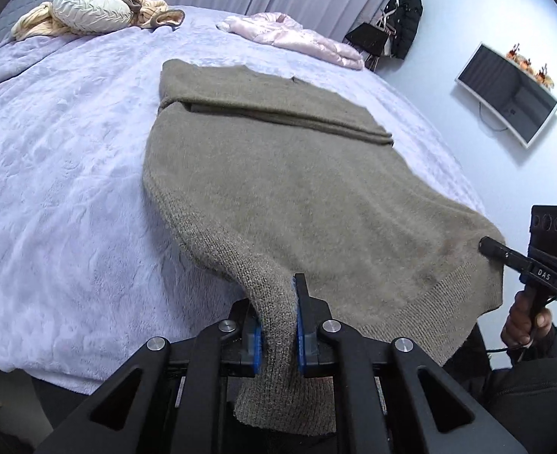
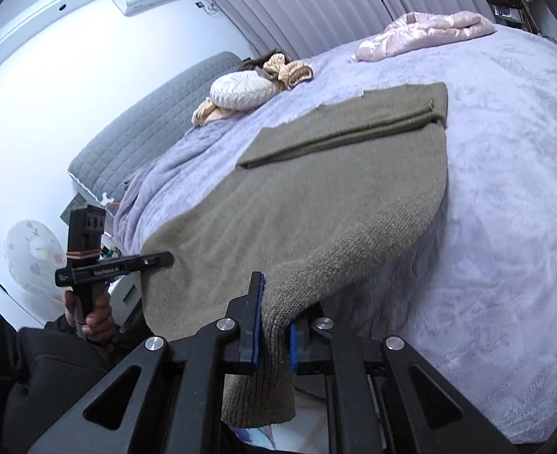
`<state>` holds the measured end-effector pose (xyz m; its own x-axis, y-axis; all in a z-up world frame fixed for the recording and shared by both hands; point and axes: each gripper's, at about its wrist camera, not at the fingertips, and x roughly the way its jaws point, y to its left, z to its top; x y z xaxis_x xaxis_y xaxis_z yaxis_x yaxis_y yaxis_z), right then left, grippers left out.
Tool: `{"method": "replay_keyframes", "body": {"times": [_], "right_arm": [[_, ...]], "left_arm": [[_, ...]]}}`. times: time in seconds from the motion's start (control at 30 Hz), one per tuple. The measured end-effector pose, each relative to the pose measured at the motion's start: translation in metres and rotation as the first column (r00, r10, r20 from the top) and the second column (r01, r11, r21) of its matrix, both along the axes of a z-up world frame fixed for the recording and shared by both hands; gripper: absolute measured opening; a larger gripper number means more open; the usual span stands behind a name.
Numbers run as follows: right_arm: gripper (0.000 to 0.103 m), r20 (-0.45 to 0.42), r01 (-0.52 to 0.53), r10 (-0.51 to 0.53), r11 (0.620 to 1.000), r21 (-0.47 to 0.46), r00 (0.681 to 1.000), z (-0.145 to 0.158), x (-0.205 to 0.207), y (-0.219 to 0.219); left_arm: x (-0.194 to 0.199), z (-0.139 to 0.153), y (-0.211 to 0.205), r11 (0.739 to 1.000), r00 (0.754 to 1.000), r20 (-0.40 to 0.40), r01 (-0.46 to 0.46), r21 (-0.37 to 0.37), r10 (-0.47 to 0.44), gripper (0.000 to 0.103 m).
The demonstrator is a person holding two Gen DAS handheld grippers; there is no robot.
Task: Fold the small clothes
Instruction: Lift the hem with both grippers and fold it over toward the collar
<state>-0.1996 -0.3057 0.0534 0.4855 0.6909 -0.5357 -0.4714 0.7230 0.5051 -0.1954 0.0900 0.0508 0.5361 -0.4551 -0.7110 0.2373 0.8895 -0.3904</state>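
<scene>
2 grippers have the hem of the taupe knit sweater [image 1: 289,189], 1 corner each. The left gripper [image 1: 278,325] has its blue-padded fingers [image 1: 300,335] pinched narrow on the ribbed hem corner, cloth bunched between them and a flap hanging below. The right gripper [image 2: 274,335] does the same at the other hem corner, fingers [image 2: 257,336] nipped tight on the knit. Each shows in the other's camera, off to the side, with a hand [image 2: 95,316] round its handle.

The sweater lies on the lilac bed [image 1: 51,189], its hem at the near edge where the person stands, its upper part flat toward the middle of the bed. A sleeve [image 1: 278,113] is already laid across the chest. The hem end is lifted off the cover and sags between the 2 grips, so I judge this to be the bottom-to-top fold, just begun.

Next, both corners likely need carrying level and together toward the far edge of the sweater, keeping the hem taut so it lands square over the sleeve, then letting go at once.

No basket or box is in view. At the far edge of the bed sit a pink padded jacket [image 1: 297,36] and a heap of beige clothes with a white cushion [image 1: 93,9] at the headboard corner.
</scene>
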Motion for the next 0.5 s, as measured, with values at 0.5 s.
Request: {"method": "replay_keyframes", "body": {"times": [0.5], "right_arm": [[0.012,0.059,0.09,-0.093,0.994,0.058,0.994,0.051,0.045,-0.004]], "left_arm": [[0.048,0.038,0.017,0.989,0.994,0.037,-0.1,-0.105,0.104,0.014]]}}
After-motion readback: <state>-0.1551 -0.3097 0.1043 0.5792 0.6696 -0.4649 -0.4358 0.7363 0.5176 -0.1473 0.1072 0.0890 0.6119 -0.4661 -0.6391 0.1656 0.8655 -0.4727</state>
